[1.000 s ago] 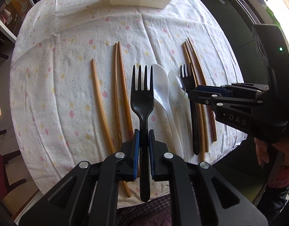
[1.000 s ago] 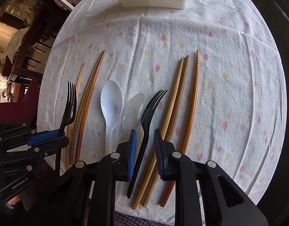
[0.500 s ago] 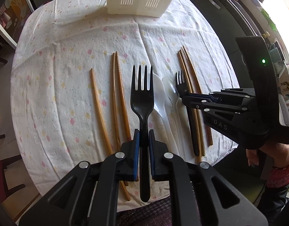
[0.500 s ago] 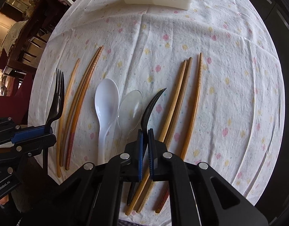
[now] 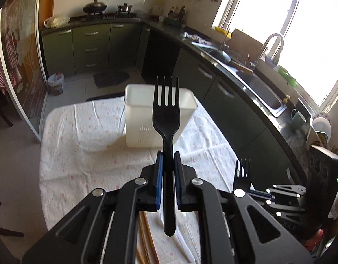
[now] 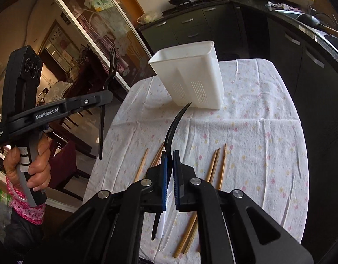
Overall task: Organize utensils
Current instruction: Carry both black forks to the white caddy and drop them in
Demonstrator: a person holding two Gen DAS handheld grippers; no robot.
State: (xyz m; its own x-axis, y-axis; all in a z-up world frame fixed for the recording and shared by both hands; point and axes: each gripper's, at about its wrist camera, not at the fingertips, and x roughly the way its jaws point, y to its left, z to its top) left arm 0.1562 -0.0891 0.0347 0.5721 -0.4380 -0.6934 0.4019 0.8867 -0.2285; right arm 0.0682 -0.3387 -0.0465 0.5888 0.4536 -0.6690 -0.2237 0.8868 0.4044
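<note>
My left gripper (image 5: 167, 156) is shut on a black plastic fork (image 5: 166, 114), tines up, held above the table in front of the white slotted utensil holder (image 5: 140, 118). My right gripper (image 6: 169, 155) is shut on a second black fork (image 6: 175, 121), seen edge-on, raised above the cloth. The right gripper and its fork (image 5: 242, 173) show at the lower right of the left wrist view. The left gripper with its fork (image 6: 106, 81) shows at the left of the right wrist view. The holder (image 6: 191, 77) stands at the table's far end.
Several wooden chopsticks (image 6: 215, 167) lie on the flowered tablecloth (image 6: 257, 145), with white and clear spoon handles (image 5: 185, 248) below the grippers. Dark kitchen cabinets and a sink counter (image 5: 246, 70) run along the right. A glass door (image 6: 98, 33) stands left.
Both grippers have lifted their forks off the table and tilted up to face the holder. The right gripper closed on its fork about a second ago.
</note>
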